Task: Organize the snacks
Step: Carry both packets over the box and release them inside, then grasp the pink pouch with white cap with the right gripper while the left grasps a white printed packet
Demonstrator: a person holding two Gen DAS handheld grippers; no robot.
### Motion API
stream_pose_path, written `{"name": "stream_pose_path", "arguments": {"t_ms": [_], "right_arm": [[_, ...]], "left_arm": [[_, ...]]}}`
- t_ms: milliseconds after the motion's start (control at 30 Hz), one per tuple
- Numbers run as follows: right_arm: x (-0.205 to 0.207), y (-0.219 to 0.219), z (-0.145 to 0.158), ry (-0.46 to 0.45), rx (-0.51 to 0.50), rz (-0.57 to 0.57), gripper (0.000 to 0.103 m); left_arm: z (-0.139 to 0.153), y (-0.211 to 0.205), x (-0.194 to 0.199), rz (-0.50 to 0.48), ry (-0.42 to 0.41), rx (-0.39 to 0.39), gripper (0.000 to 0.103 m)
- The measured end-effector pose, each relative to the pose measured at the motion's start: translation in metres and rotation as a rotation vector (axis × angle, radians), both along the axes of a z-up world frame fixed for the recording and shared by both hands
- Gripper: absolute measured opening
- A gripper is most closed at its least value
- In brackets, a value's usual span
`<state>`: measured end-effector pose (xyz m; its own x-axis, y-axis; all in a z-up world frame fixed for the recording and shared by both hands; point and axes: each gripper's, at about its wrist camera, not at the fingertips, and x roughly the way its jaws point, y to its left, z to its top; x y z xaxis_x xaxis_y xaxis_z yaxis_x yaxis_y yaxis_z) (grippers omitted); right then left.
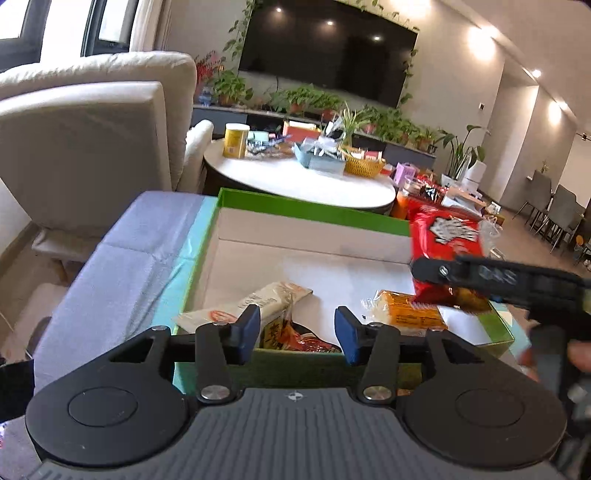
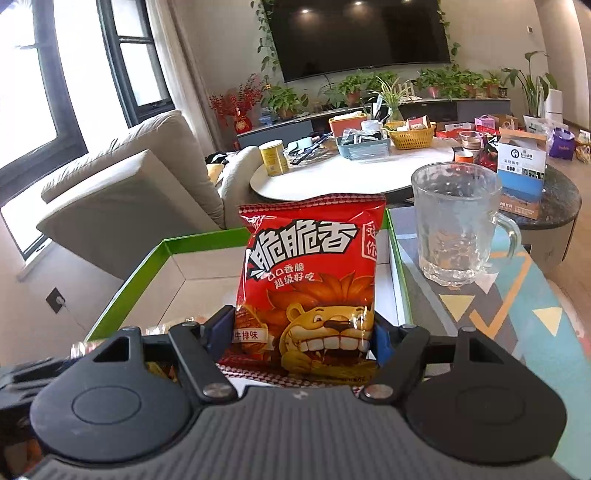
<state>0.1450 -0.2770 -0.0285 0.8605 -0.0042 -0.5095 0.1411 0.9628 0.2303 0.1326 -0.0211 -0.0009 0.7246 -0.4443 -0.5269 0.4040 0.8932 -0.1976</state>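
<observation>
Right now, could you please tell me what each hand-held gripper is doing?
Left hand-held gripper: open, empty.
Right hand-held gripper: closed on the red snack bag.

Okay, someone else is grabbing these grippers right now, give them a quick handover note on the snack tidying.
Right gripper: shut on the red lion snack bag, held above the green box.
Left gripper: open, empty, at the box's near edge.
Done: white packet, orange packet and a dark red packet lie in the box.
Left: drop the red bag in. Mind the glass mug beside the box.

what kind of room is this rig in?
A home living room, most likely: wall-mounted TV, beige sofa, and a round coffee table cluttered with household items. Houseplants line the TV console.
</observation>
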Motion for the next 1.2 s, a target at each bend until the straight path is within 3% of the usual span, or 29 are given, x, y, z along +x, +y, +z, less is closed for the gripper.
{"name": "stream_pose_path", "arguments": {"t_ms": [233,433,667,900,1067,1200], "right_arm": [[-0.003,0.003,-0.004,-0.038,-0.026,-0.027,0.065],[-0.025,0.002,0.004,-0.060,-0.017,-0.006,0.065],[-0.054,0.007,0.012,-0.080,-0.021,0.075,0.065],[-0.070,0.013,-0.003,-0.029,-0.046,0.103,0.065],[-0.073,0.018,-0.018,0.012,0.014,0.101,0.065],[-0.079,0.028,-0.023,-0.026,-0.014,0.088,0.065]], "left_arm": [[0.004,0.014,-0.020,0.005,-0.047,0.034,0.043],[0.003,0.027,-0.032,-0.006,0.035,0.005,0.045],[-0.004,0.016,-0.058,-0.043,0.052,0.109,0.051],[-0.015,0.016,-0.067,-0.072,0.122,0.123,0.053],[-0.023,0.019,-0.069,-0.085,0.184,0.095,0.054],[-0.026,0.021,-0.072,-0.081,0.216,0.061,0.054]]}}
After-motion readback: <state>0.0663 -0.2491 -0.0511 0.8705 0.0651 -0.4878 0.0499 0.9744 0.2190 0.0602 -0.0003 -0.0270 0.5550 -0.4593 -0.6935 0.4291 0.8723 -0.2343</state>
